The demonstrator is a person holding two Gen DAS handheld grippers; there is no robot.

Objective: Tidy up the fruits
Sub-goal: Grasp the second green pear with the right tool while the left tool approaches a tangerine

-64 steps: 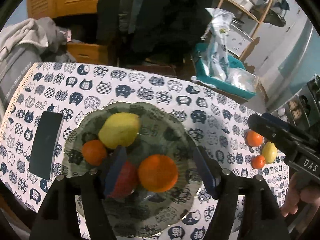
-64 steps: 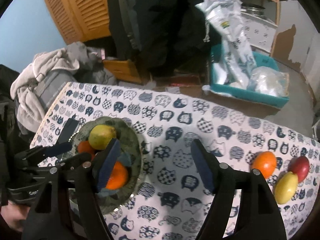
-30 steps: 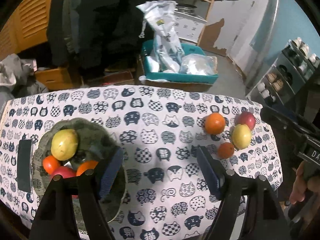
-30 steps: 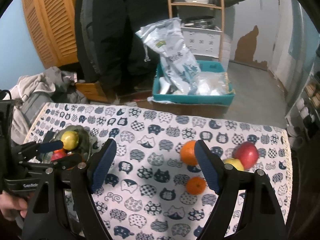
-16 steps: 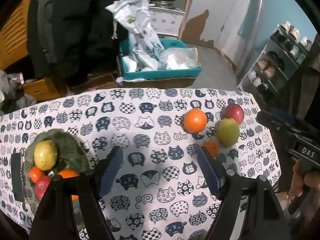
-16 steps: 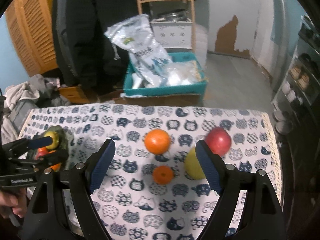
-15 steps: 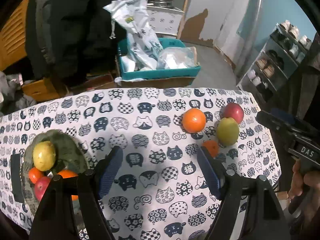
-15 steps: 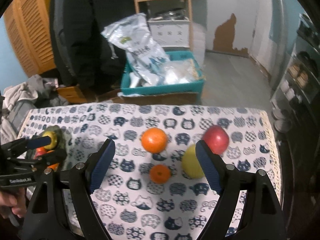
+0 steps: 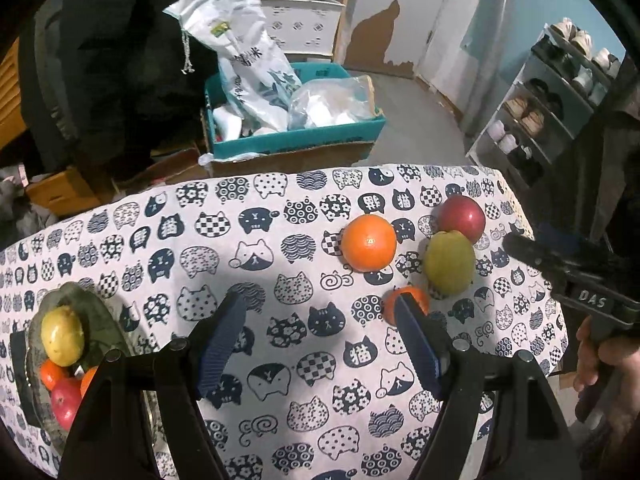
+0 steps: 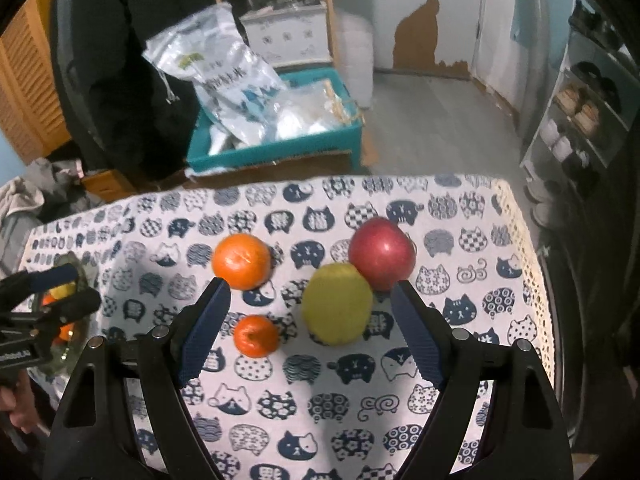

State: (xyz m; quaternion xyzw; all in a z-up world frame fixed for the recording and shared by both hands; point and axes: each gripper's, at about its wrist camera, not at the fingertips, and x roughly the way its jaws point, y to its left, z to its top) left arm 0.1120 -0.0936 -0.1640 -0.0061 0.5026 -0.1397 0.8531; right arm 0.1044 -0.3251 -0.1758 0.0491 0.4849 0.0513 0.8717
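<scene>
On the cat-print tablecloth lie a large orange [image 9: 369,242] [image 10: 241,261], a red apple [image 9: 461,217] [image 10: 382,253], a yellow-green pear [image 9: 449,262] [image 10: 337,309] and a small tangerine [image 9: 416,300] [image 10: 256,336]. A green plate [image 9: 100,320] at the left holds a yellow pear [image 9: 63,335], a red apple [image 9: 66,400] and oranges. My left gripper [image 9: 320,332] is open and empty, its right finger hiding part of the tangerine. My right gripper [image 10: 310,322] is open and empty, above the tangerine and the yellow-green pear.
A teal box [image 9: 296,136] with plastic bags stands on the floor behind the table. A shoe rack [image 9: 552,92] is at the right. A dark phone [image 9: 20,376] lies left of the plate. The table's right edge [image 10: 532,264] is close to the fruit.
Both grippers have moved right, away from the plate and closer to the loose fruit. The fruit now lies between the right gripper's open fingers. Nothing was picked up.
</scene>
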